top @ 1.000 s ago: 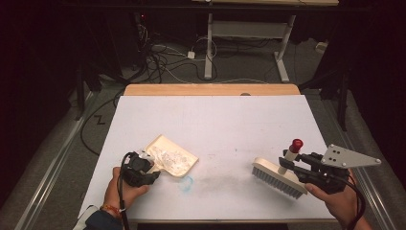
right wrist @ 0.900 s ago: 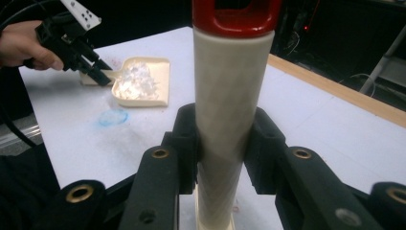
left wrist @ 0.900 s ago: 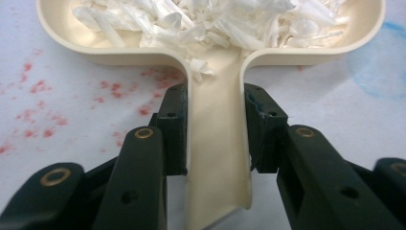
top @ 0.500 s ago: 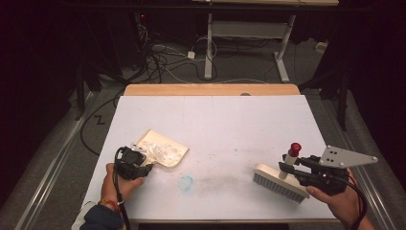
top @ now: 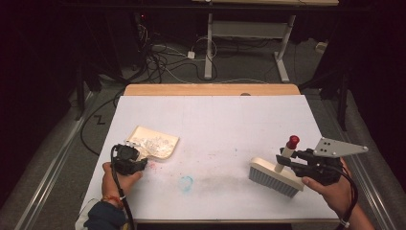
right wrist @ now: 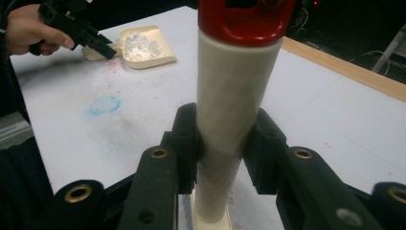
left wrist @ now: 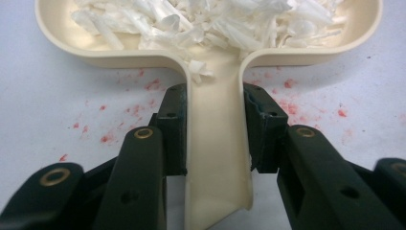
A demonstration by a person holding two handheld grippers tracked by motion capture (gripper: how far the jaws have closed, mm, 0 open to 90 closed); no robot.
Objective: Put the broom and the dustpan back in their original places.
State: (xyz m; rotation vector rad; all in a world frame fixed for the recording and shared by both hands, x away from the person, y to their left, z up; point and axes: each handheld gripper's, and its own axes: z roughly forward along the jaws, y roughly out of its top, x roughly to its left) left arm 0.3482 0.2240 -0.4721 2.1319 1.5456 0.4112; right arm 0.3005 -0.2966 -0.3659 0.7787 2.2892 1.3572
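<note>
A cream dustpan (top: 154,142) heaped with white shreds (left wrist: 201,21) lies on the white table at the left. My left gripper (top: 141,158) is shut on its flat handle (left wrist: 215,143), a pad pressing on each side. At the right, my right gripper (top: 283,163) is shut on the cream, red-capped handle (right wrist: 234,96) of a hand brush (top: 273,178), whose pale bristles rest on the table. In the right gripper view the dustpan (right wrist: 143,48) and the left gripper (right wrist: 103,49) lie far off at the upper left.
A blue smudge (top: 186,183) and a grey dusty streak mark the white table cover (top: 215,120) between the two tools. Red specks (left wrist: 153,85) dot the cover beside the dustpan handle. A wooden strip (top: 210,89) runs along the far edge, with cables on the floor beyond.
My left gripper has drawn the dustpan leftward across the table, away from the blue smudge. The right gripper and brush have stayed about where they were.
</note>
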